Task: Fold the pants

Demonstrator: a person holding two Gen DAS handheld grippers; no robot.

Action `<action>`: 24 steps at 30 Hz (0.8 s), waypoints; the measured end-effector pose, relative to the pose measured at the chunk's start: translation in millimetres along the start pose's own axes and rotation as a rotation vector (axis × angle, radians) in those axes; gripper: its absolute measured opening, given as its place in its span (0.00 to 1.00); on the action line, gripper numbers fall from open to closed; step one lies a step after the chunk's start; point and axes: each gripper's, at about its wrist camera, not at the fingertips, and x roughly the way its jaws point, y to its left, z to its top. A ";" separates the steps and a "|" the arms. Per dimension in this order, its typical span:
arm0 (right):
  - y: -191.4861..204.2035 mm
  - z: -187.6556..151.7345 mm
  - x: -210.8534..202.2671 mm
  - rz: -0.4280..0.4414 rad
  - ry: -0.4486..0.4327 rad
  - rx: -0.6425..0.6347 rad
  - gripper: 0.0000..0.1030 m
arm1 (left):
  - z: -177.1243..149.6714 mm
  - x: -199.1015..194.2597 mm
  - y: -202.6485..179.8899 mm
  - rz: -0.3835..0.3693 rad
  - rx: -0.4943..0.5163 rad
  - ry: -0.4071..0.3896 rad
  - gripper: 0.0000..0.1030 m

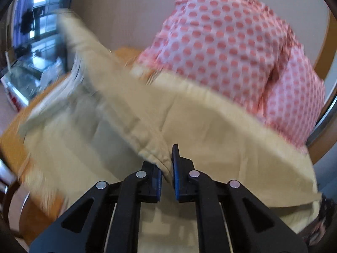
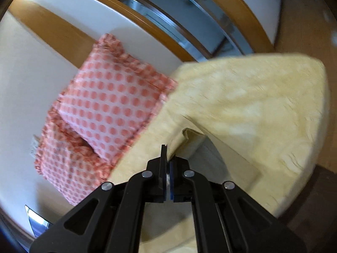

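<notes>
The beige pants are lifted and blurred by motion. In the left wrist view my left gripper is shut on a seamed edge of the pants, and the cloth spreads out ahead and to both sides. In the right wrist view my right gripper is shut on another edge of the pants, which billow up and to the right. The rest of the pants hangs below the fingers, out of sight.
A pink cloth with red dots lies just beyond the pants; it also shows in the right wrist view. An orange wooden table is under the pants. Wooden door frames and a white wall stand behind.
</notes>
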 end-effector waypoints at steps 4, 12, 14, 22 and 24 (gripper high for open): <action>-20.5 -7.9 1.0 -0.035 0.032 0.045 0.01 | -37.7 -2.2 14.5 0.010 -0.032 0.047 0.08; -31.4 -12.6 -14.3 -0.088 0.038 0.047 0.01 | -54.7 -11.6 15.4 -0.014 -0.032 0.038 0.08; -34.8 -14.1 -16.8 -0.107 0.040 0.050 0.01 | -58.7 -11.2 15.6 -0.017 -0.030 0.042 0.08; -33.0 -23.1 -21.0 -0.192 0.044 -0.007 0.11 | -70.8 -18.2 13.3 -0.015 0.043 -0.004 0.12; -31.4 -21.9 -31.8 -0.185 -0.001 -0.012 0.40 | -73.5 -27.8 13.6 -0.015 0.069 -0.021 0.15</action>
